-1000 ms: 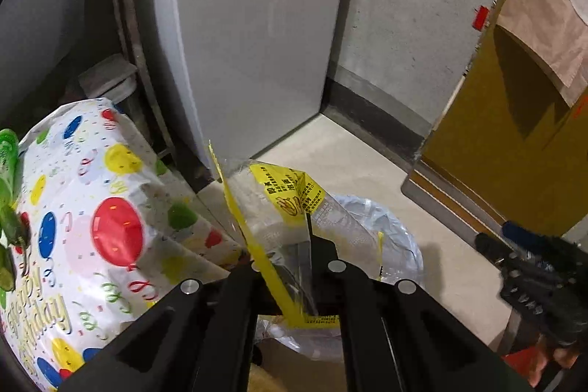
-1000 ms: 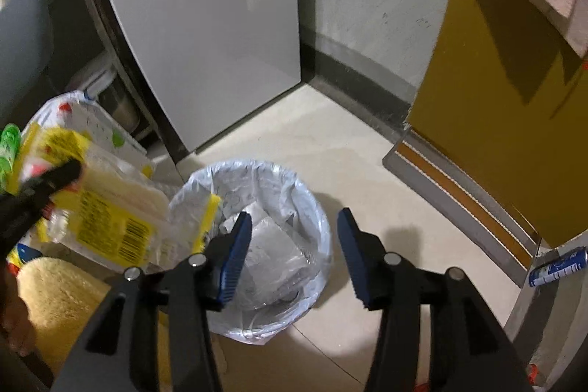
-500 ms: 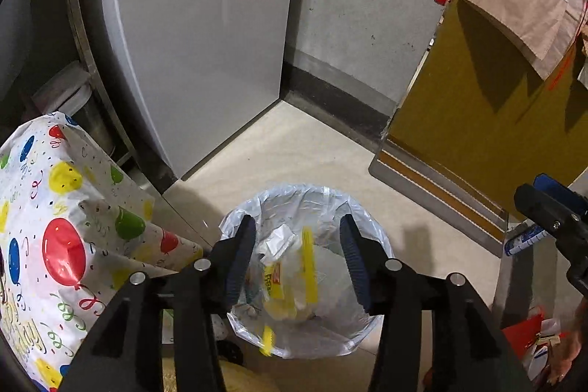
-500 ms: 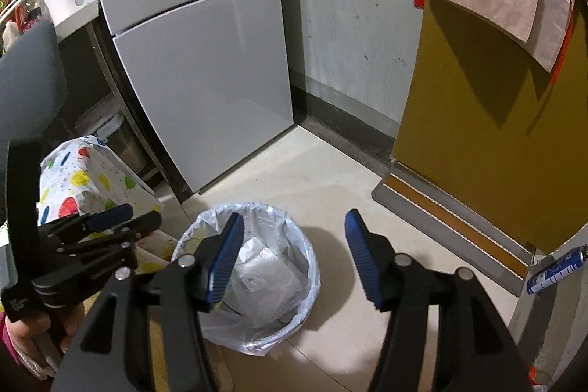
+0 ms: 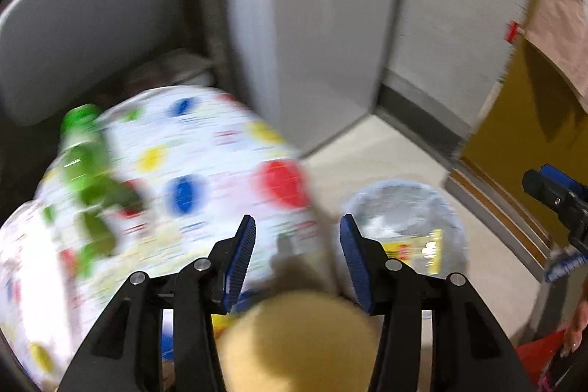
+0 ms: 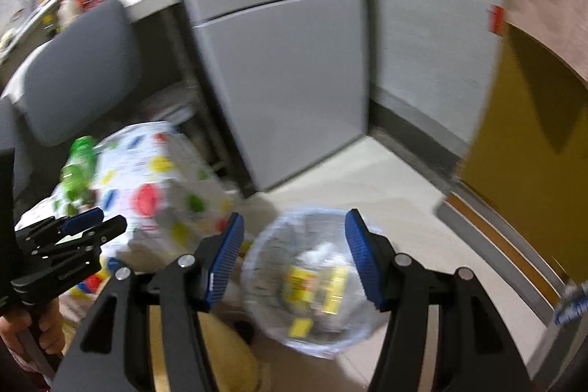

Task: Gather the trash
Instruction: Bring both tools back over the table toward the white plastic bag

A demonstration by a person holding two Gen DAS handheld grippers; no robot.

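Note:
A bin lined with a clear bag (image 5: 400, 204) stands on the floor, and a yellow-and-clear wrapper (image 5: 417, 250) lies inside it. My left gripper (image 5: 296, 226) is open and empty, over the edge of a balloon-print cloth (image 5: 191, 179), left of the bin. A green bottle (image 5: 82, 153) lies on that cloth, blurred. My right gripper (image 6: 294, 225) is open and empty above the bin (image 6: 312, 340), where the wrapper (image 6: 316, 281) shows. The left gripper (image 6: 99, 221) appears at the left of the right wrist view. The right gripper (image 5: 544, 180) shows at the right edge of the left wrist view.
A grey fridge (image 5: 330, 61) stands behind the bin, a yellow door (image 5: 533, 142) to the right. A grey chair back (image 5: 81, 17) rises behind the cloth. A round yellow cushion (image 5: 294, 340) sits just below the left jaws. A blue-and-white tube (image 5: 564, 265) lies at the right.
The left gripper opened and let go of the yellow wrapper, which now lies in the bin. It then swung left over the balloon cloth. The right gripper rose and opened slightly wider.

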